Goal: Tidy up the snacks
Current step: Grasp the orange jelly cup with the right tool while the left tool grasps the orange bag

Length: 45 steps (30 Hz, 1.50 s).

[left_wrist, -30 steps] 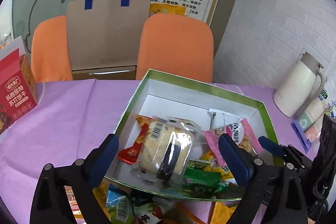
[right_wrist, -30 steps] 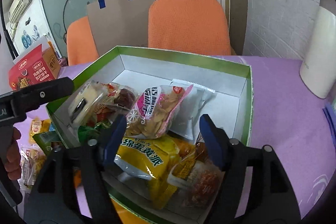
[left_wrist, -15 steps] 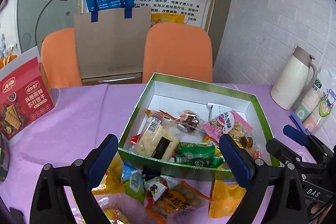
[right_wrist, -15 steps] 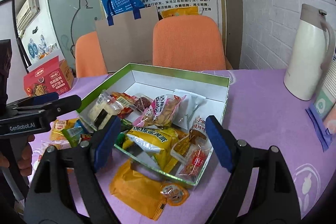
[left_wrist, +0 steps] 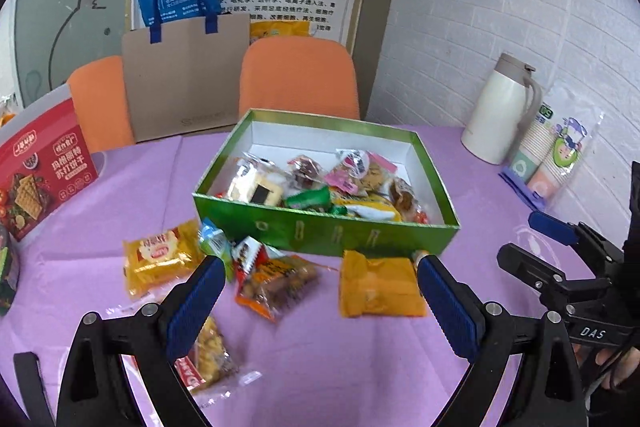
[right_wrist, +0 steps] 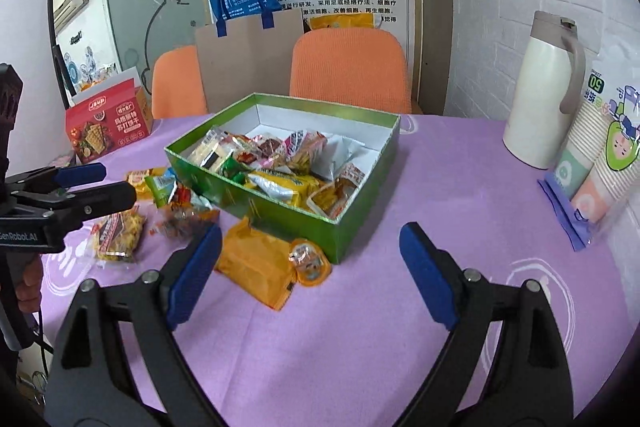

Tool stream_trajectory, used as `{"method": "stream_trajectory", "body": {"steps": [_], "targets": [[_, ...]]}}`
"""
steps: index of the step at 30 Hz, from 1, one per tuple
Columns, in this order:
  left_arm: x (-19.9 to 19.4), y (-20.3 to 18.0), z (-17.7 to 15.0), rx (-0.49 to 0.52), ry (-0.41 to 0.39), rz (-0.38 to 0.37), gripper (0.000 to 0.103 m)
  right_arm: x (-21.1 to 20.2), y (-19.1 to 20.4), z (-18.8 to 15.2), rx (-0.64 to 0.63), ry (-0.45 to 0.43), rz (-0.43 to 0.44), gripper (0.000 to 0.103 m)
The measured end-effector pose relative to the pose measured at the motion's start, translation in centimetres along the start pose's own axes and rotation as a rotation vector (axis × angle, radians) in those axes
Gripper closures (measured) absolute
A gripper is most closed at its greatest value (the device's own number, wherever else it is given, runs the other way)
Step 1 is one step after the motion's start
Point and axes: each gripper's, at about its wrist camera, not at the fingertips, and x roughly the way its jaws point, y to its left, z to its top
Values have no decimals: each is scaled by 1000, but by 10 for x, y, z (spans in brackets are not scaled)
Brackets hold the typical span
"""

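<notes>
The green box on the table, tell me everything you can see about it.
The green box is an open, lidless rectangular carton, apparently glossy cardboard, green outside with faint gold marks on its front wall and white inside. It sits flat on the purple tablecloth, in front of an orange chair. Wrapped snacks fill most of it, heaped toward the near side, with bare white floor at the back. Loose packets lie against or close to its front wall, including a plain orange packet. Neither gripper touches it.

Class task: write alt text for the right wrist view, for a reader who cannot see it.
An open green box full of wrapped snacks sits on a purple tablecloth, with more packets, including an orange packet, loose beside it. The open, empty right gripper frames the foreground; the left gripper is at left.
</notes>
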Motion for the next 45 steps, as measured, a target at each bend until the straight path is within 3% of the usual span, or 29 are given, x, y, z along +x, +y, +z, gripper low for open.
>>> {"method": "stream_trajectory", "body": {"steps": [3,7,14,16,20,22,24,26,29,31,34,35,36,40,45], "targets": [[11,-14,-15,24,38,-67,4,1,-5,-18,-14,42,-17,13],[44,-37,-25,54,107,-96,4,3,-13,-32,-6,70,-28,13],[100,-50,-30,58,181,-76,8,9,-24,-42,-6,100,-42,13],[112,-49,-33,48,220,-86,32,14,-27,-43,6,111,-37,15],[106,-47,-41,99,205,-79,59,24,-26,-44,9,125,-16,20],[97,-39,-44,77,218,-87,81,32,-22,-44,-1,139,-10,25],[88,-29,-53,57,225,-117,90,41,-17,-44,-7,152,0,27],[80,-24,-65,61,236,-105,91,51,-13,-44,-11,169,16,27],[70,-18,-74,32,242,-146,89,72,-10,-42,-24,203,8,32],[65,-16,-70,23,225,-166,80,86,-10,-40,-30,228,-11,44],[62,-19,-56,39,175,-151,65,103,-17,-38,0,253,-27,46],[61,-21,-51,42,162,-154,62,105,-19,-38,8,254,-31,51],[62,-23,-46,45,148,-159,55,105,-21,-39,10,246,-36,66],[79,-32,-27,58,149,-177,49,90,-23,-44,25,247,-14,66],[120,-37,-19,53,222,-163,49,63,-24,-55,10,239,-19,66]]}}
